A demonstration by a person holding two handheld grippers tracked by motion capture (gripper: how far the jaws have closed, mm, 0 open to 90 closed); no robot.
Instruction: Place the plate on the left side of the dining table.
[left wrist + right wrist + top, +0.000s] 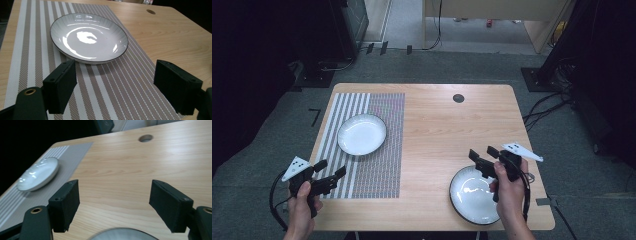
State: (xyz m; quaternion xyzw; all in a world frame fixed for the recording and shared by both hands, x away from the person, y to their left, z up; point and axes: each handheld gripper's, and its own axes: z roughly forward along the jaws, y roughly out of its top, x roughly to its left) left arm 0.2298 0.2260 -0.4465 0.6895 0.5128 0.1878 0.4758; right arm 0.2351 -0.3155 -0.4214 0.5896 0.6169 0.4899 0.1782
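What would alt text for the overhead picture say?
Seen from above, a person holds an open left tool over a striped placemat bearing a white plate, and an open right tool above a second plate on the bare wooden table.

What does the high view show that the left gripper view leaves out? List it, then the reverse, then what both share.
High view alone: the second white round plate on bare wood at the near right, the right gripper open above it, both hands, and the grey carpeted floor around the table.

Left gripper view alone: the fine ribbing and dark rim line of the white round plate on the mat, and the inner faces of the left gripper, jaws wide apart.

Both: that plate, the striped woven placemat, the light wooden table and its round cable hole.
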